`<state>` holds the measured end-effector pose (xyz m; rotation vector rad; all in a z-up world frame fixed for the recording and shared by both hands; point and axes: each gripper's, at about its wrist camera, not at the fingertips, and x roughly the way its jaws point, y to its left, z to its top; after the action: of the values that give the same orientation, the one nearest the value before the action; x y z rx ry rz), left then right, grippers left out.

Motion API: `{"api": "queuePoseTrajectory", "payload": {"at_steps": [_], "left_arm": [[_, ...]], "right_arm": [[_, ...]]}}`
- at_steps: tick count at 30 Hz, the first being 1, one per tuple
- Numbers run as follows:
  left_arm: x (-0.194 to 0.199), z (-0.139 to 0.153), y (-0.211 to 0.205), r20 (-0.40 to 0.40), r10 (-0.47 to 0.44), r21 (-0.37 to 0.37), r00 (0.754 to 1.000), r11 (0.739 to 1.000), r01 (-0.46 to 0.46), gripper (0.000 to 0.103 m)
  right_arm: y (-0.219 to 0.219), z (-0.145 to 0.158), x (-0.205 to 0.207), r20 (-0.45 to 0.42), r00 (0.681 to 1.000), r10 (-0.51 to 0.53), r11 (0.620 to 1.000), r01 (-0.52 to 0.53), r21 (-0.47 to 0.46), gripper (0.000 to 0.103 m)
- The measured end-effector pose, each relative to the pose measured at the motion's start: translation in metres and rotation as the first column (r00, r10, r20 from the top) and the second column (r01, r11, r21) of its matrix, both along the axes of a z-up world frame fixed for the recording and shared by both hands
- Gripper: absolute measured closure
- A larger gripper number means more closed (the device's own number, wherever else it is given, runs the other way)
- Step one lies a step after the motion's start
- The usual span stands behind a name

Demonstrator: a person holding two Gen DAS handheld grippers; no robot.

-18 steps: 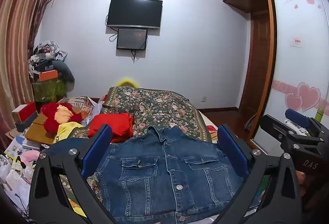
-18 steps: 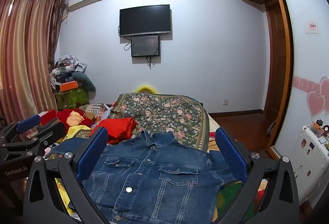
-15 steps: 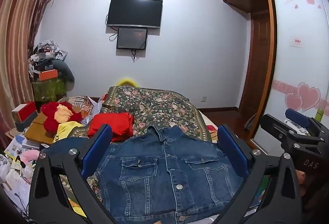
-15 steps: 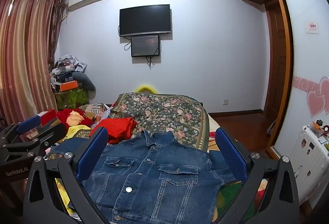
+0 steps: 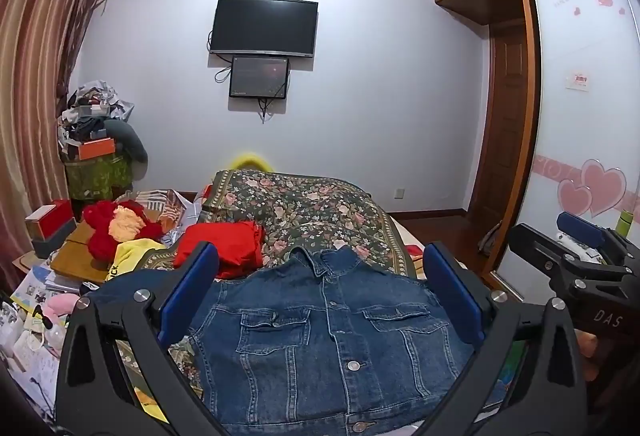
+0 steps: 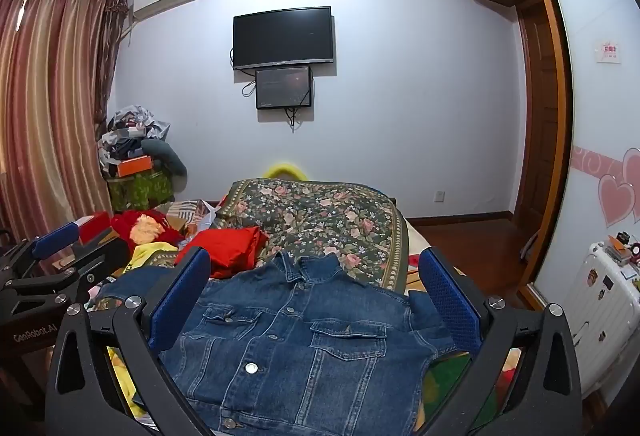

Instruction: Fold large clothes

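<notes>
From my left wrist, almost nothing has shifted in the last half second: my left gripper (image 5: 320, 296) hangs with its blue-padded fingers (image 5: 188, 292) spread wide and empty above the denim jacket (image 5: 328, 340), which lies flat, buttoned, collar away from me on the floral bedspread (image 5: 304, 208), so I judge the fold not yet begun. From my right wrist, my right gripper (image 6: 316, 296) is equally wide and empty over the same stiff, seamed denim with metal buttons and two flap pockets.
</notes>
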<state>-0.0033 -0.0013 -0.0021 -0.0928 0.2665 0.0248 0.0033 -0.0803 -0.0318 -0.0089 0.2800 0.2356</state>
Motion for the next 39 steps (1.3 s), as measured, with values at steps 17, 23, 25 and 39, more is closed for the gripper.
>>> {"api": "queuePoseTrajectory", "payload": {"at_steps": [17,23,25,39], "left_arm": [[0.0052,0.0002,0.0041,-0.009,-0.001,-0.013,1.0,1.0,0.001,0.0],[0.0052,-0.0016,0.005,-0.008,0.001,-0.012,1.0,1.0,-0.001,0.0],[0.0052,-0.002,0.0051,-0.008,0.0,-0.013,1.0,1.0,0.0,0.0],[0.0074,-0.0037,0.0053,-0.011,0.003,-0.016,1.0,1.0,-0.003,0.0]], "right_arm": [[-0.0018,-0.0008,-0.0004,-0.004,1.0,0.001,1.0,-0.001,0.002,0.0],[0.0009,0.0001,-0.0008,-0.004,1.0,0.001,1.0,-0.001,0.001,0.0],[0.0008,0.0002,-0.0021,-0.005,1.0,0.003,1.0,-0.003,0.0,0.0],[0.0058,-0.0049,0.0011,-0.006,1.0,0.003,1.0,-0.003,-0.001,0.0]]}}
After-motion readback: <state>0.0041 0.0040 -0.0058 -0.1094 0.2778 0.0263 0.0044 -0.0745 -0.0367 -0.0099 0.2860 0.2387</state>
